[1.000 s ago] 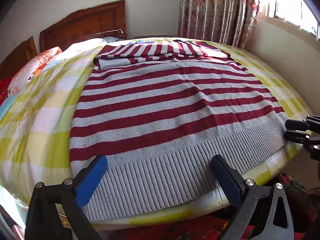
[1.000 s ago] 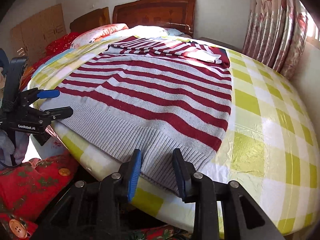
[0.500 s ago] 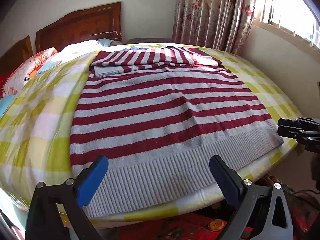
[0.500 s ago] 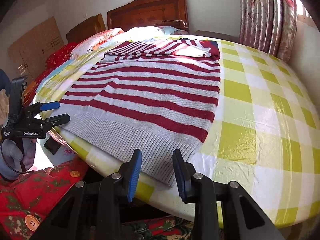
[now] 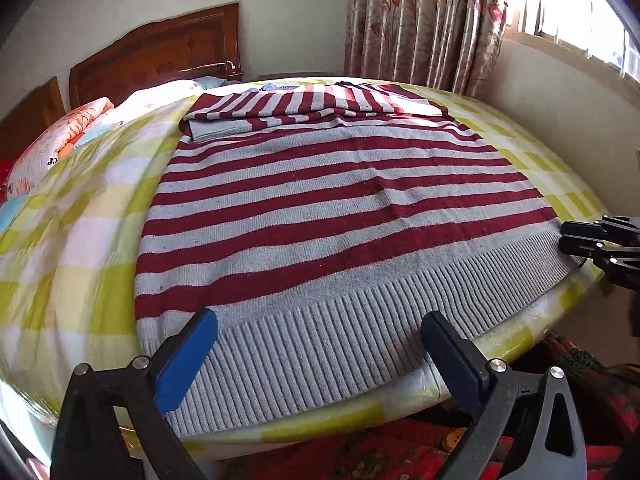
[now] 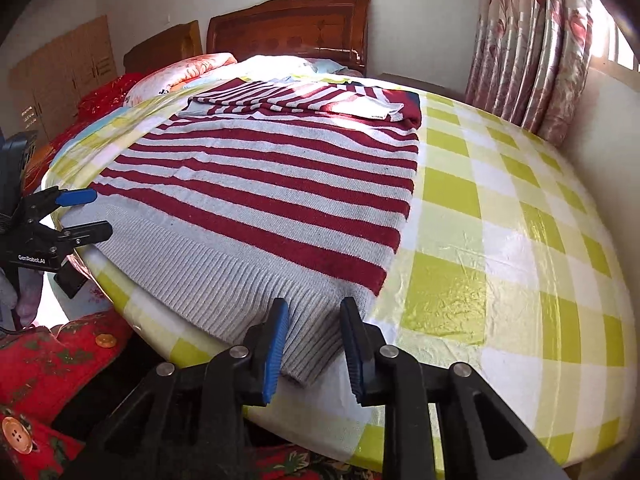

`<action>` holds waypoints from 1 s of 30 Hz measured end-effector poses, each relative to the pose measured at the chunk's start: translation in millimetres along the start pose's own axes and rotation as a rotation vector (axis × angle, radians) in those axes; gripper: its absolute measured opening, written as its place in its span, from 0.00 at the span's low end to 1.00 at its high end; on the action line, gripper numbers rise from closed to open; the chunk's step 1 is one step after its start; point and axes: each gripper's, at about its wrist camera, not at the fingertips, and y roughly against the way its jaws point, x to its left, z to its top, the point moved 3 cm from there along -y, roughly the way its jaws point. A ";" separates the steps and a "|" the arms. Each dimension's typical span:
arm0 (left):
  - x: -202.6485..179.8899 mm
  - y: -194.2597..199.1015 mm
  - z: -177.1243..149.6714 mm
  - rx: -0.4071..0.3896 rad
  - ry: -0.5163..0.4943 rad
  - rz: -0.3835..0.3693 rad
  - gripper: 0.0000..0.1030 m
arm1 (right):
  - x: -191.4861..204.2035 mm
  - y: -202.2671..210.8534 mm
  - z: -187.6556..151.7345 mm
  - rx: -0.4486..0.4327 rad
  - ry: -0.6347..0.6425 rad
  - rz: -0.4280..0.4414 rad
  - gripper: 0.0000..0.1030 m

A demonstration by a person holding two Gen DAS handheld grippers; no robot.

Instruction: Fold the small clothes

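Sweater (image 5: 340, 216) lies flat on the bed (image 6: 500, 240), hem at six o'clock. My left hand-held gripper (image 5: 316, 344) gapes wide over the ribbing, empty. My right hand-held gripper (image 6: 314, 340), jaws just narrowing, straddles the hem corner unpinched; both should bite evenly before lifting.

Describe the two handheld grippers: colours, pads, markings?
Both the left gripper and the right gripper have black plastic frames with silver pivot bolts and blue rubber pads on the fingers. The left one's body carries white "GenRobot.AI" lettering, seen from the right wrist camera.
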 end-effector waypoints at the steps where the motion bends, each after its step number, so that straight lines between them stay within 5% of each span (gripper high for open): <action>1: 2.5 7.5 1.3 -0.021 0.010 -0.015 1.00 | 5.9 -0.4 3.8 0.014 0.012 -0.022 0.25; 4: 16.0 15.8 14.3 -0.071 0.075 -0.008 1.00 | 32.5 4.8 19.3 -0.025 0.061 0.001 0.25; 7: 21.1 -5.5 22.2 -0.026 0.116 -0.062 1.00 | 71.3 -8.4 30.9 -0.016 0.149 0.049 0.26; 10: 12.1 -19.3 16.9 -0.012 0.040 0.020 1.00 | 97.0 -24.2 30.7 -0.025 0.224 0.040 0.26; 16: 32.6 -8.0 0.4 -0.034 0.026 0.056 1.00 | 42.1 -10.6 10.4 -0.002 0.087 0.089 0.29; 20: 25.1 -1.5 2.5 -0.003 0.040 0.072 1.00 | 12.2 0.6 0.8 -0.003 -0.007 0.107 0.19; 23: -10.4 10.8 13.3 -0.051 0.007 -0.034 1.00 | 25.8 3.8 12.1 -0.007 0.001 0.079 0.22; 27: -50.5 -6.4 23.1 -0.035 -0.101 -0.006 1.00 | 76.6 -7.5 31.9 -0.017 0.148 0.075 0.22; 30: -41.9 -21.9 14.1 0.004 -0.077 -0.019 1.00 | 93.1 -23.4 28.4 0.006 0.234 0.036 0.22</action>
